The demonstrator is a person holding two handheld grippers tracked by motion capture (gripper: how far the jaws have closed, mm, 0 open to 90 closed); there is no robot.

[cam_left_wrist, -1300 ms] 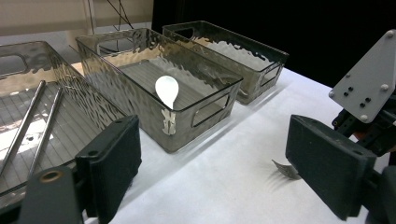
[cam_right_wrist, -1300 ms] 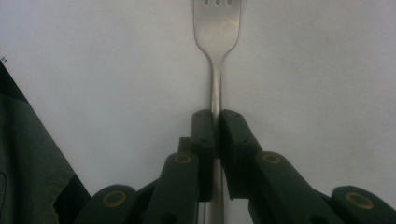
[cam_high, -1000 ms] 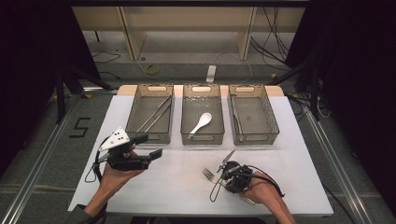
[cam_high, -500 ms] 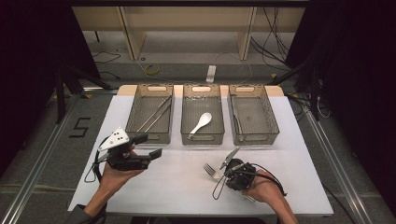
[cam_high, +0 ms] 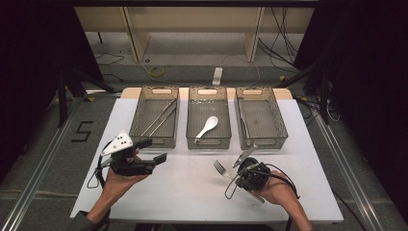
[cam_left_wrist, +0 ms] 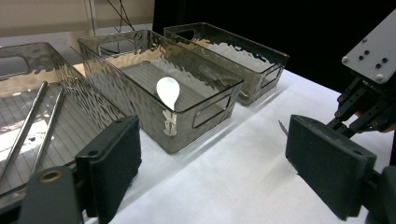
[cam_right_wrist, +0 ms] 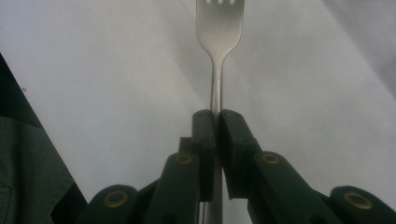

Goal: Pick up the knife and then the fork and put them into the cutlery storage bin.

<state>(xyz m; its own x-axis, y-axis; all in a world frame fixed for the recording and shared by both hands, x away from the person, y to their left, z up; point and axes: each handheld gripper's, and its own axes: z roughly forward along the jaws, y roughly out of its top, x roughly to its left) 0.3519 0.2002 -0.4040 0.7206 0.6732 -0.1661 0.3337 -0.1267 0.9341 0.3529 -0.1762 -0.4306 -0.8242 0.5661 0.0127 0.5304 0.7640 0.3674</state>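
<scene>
gripping the slim silver metal fork (cam_right_wrist: 218,56) by its handle, the right gripper (cam_high: 239,169) has its jaws pinched tight on the stem just below the neck, tines pointing away over the white table covering (cam_high: 192,192). in the high view the fork sits near the front of the table, just in front of the middle clear ribbed plastic bin (cam_high: 208,118), which holds a white ceramic soup spoon (cam_high: 208,126). the left clear bin (cam_high: 155,115) holds a pair of long metal chopsticks (cam_high: 159,117); the right clear bin (cam_high: 260,115) has a thin dark item along its left wall, too small to name. the left gripper (cam_high: 150,150) hovers near the left bin with jaws wide apart, holding nothing.

the sensible step looks like sorting the fork into a bin (likely the right one, though that is a guess). to do it well, keep the pinch firm so the thin handle does not pivot, lift clear of the bin's near wall, and lower the fork flat along the bin's length before letting go.
</scene>
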